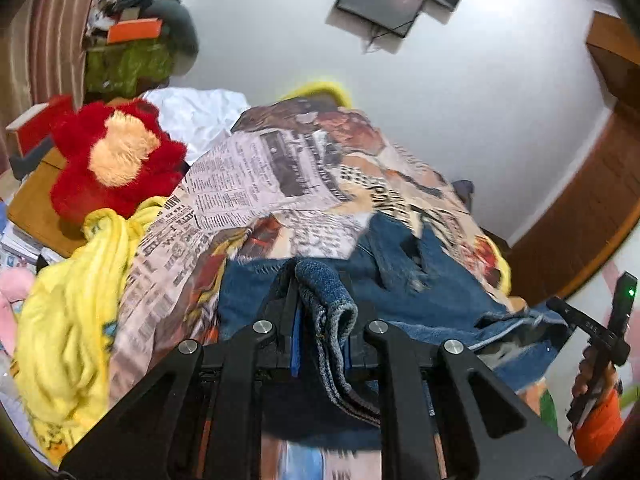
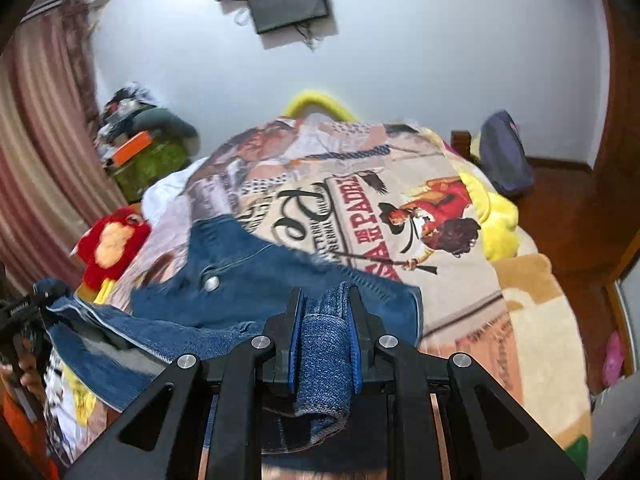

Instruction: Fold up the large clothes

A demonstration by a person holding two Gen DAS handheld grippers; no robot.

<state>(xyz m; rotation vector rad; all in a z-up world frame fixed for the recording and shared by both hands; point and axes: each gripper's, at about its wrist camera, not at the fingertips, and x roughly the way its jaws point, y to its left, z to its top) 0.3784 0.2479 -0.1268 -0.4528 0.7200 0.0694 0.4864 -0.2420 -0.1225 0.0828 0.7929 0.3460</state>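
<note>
A blue denim garment [image 1: 432,276] hangs stretched between my two grippers above a bed with a printed blanket [image 1: 256,176]. My left gripper [image 1: 320,280] is shut on a folded denim edge. My right gripper [image 2: 326,296] is shut on another denim edge, and the rest of the denim garment [image 2: 240,276] with a metal button [image 2: 211,283] spreads to its left over the blanket [image 2: 400,216]. The right gripper also shows at the far right of the left wrist view [image 1: 600,332], and the left gripper at the far left of the right wrist view [image 2: 28,308].
A red plush toy [image 1: 116,156] and a yellow cloth [image 1: 76,312] lie at the bed's left side. A cluttered pile [image 1: 136,40] stands by the striped curtain. A dark bag [image 2: 505,156] hangs on the bed's far right corner. A monitor [image 2: 288,0] hangs on the white wall.
</note>
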